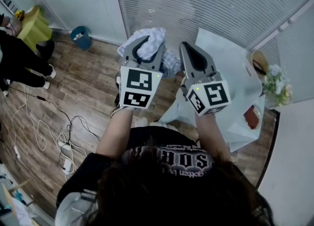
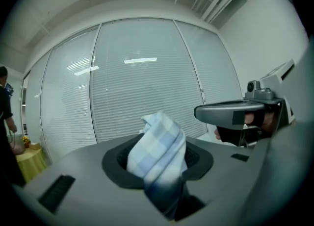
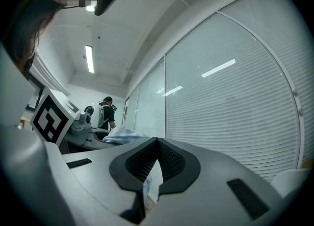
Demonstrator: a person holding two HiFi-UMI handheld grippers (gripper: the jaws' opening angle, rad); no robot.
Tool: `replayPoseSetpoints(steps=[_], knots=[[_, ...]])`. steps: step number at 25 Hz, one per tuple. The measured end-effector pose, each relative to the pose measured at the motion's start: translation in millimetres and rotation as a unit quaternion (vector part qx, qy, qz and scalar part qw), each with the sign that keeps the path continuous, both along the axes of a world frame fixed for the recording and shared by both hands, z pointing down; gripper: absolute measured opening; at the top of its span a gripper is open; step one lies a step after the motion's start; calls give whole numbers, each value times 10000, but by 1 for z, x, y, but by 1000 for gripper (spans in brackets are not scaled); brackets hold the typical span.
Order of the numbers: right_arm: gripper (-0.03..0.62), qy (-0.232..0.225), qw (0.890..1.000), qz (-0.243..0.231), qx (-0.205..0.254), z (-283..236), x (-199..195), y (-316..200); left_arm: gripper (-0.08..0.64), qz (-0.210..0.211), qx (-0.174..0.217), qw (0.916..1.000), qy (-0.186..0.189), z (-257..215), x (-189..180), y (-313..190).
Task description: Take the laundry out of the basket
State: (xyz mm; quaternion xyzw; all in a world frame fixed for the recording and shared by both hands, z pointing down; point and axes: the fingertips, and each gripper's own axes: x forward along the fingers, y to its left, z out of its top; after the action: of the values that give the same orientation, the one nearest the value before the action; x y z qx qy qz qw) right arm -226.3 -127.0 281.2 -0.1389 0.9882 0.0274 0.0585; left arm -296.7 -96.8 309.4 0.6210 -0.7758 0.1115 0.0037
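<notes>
Your left claw is clenched on the checked cloth, held high before you. Your right claw is closed, seemingly empty. Swing hard and that shallow pinch may drop it.

Light: bright and even, ceiling lamp glowing at 11 o'clock in right gripper view | Glare: lamp streaks reflecting off blinds at 12 | Distortion: fisheye vignette darkening every corner | Focus: checked cloth blurring toward 6 o'clock
</notes>
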Motion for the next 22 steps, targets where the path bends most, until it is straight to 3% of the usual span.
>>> replayPoseSetpoints(steps=[22], knots=[[26, 43, 10000, -37, -70, 3, -3, -7, 150, 15, -66, 10000, -16, 4, -5, -8]])
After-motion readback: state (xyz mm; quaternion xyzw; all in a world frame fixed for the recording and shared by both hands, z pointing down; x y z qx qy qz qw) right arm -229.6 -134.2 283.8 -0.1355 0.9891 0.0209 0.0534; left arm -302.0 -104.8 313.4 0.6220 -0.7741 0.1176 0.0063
